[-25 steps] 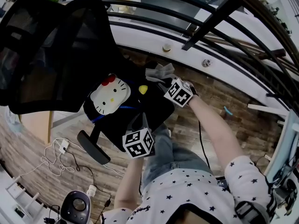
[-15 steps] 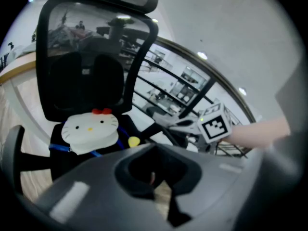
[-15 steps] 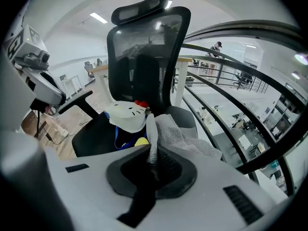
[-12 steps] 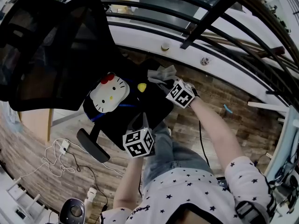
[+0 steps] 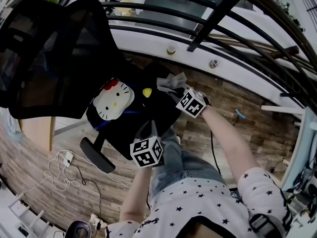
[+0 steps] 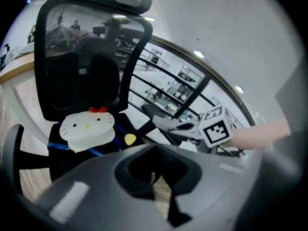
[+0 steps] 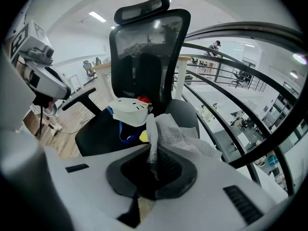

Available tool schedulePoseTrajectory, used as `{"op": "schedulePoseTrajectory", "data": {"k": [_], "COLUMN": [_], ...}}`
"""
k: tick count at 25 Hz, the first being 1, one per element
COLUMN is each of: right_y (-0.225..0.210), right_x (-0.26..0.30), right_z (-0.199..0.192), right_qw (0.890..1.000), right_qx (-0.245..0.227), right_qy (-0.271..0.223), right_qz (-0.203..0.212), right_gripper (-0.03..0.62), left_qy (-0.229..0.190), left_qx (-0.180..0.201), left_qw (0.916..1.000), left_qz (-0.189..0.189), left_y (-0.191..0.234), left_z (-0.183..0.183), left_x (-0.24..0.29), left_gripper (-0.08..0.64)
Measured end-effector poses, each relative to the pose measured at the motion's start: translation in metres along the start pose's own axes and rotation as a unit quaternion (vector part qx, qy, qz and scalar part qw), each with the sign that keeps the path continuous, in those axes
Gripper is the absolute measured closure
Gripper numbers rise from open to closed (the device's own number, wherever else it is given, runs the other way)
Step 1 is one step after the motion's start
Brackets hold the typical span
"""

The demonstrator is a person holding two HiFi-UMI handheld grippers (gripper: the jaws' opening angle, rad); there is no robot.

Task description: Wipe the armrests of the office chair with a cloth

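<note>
Left claw (image 5: 147, 130) near the body, jaws together, right claw (image 5: 174, 90) farther forward, clamped on cloth (image 5: 171, 80)

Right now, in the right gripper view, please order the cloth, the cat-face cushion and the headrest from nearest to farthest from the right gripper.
1. The cloth: clamped in the right gripper, draped to the right.
2. The cat-face cushion: on the seat, ahead and slightly left.
3. The headrest: atop the chair back, farthest.
</note>
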State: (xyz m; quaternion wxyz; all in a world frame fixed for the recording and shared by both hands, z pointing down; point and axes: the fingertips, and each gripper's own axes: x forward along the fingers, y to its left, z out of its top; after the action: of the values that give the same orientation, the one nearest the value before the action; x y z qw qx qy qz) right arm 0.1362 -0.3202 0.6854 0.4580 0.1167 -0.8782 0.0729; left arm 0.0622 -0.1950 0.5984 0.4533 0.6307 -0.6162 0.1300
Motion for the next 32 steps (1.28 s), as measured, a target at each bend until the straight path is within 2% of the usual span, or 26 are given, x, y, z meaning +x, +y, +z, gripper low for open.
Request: {"op": "schedulePoseTrajectory", "data": {"k": [27,32], "right_y": [0.022,0.025], "right_x": [-0.027,-0.031], "right_z": [-0.037,-0.036], "right_qw": [0.999,0.999], "right_qx": [0.023,-0.011], "right_qy": [0.020,0.032], "right_qz": [-0.019,-0.026], "right_gripper": [0.565,0.565], "left_qy": [-0.006,-0.012], "left_qx": [0.005,0.008], "left_qw": [0.9999,0.9999], "left_qz": [-0.009,-0.008], "left_y": [-0.008,-0.009], "left_z": [-0.009,-0.005], "left_x": [-0.018,-0.023], "left_gripper": [0.552,0.552]}}
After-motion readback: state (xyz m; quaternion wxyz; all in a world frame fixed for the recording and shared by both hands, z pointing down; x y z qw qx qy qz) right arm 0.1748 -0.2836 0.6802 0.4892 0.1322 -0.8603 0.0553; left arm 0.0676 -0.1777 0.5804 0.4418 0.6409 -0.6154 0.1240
